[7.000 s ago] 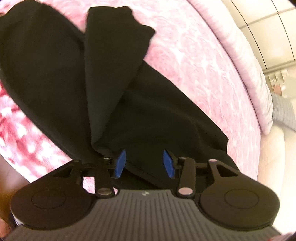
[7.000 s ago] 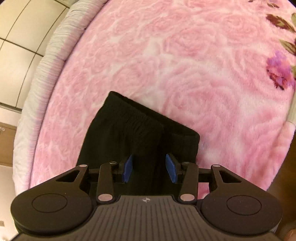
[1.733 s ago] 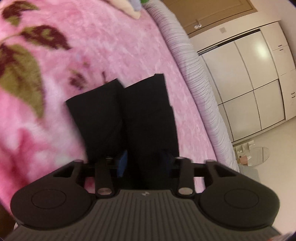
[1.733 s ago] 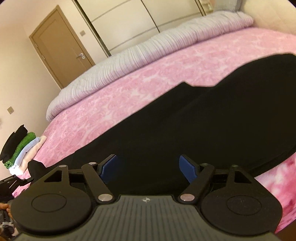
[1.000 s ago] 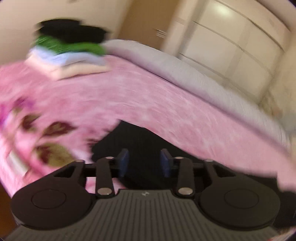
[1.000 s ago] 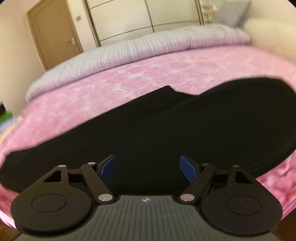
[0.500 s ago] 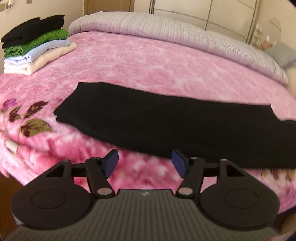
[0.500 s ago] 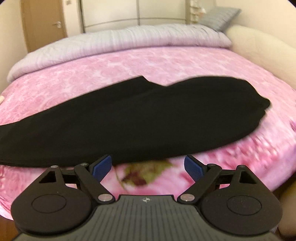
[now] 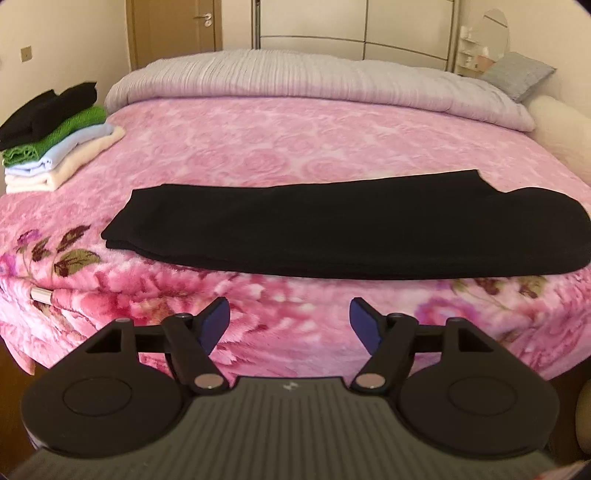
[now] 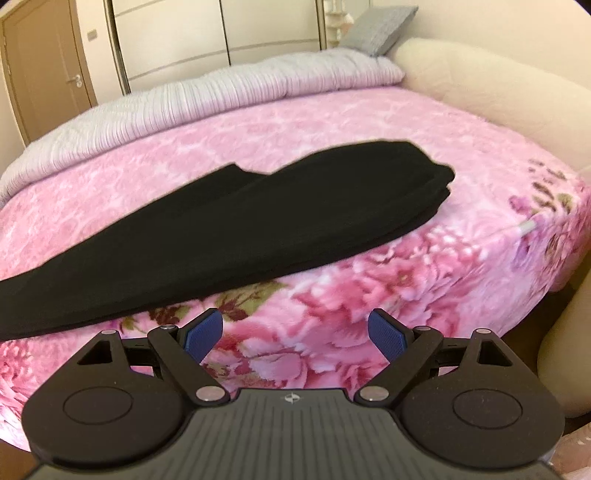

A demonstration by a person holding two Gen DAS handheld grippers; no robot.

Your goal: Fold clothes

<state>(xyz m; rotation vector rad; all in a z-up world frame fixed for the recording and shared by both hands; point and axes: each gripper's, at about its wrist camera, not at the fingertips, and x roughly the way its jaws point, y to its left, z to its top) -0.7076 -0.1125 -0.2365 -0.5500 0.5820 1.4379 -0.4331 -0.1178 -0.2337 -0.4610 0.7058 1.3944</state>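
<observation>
Matt black cloth trousers [image 9: 332, 232], plush pink blanket [image 9: 295, 147]

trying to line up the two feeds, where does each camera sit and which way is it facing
Left wrist: sits on the left gripper, off the bed's near edge, facing across the pink floral blanket at the long folded black garment; its own open blue-padded fingers and black body show; a stack of folded clothes lies far left.
Right wrist: sits on the right gripper, further right, facing the garment's wider end; its open fingers show.
Shared: black garment, pink blanket, lilac ribbed duvet, grey pillow, wooden door.
</observation>
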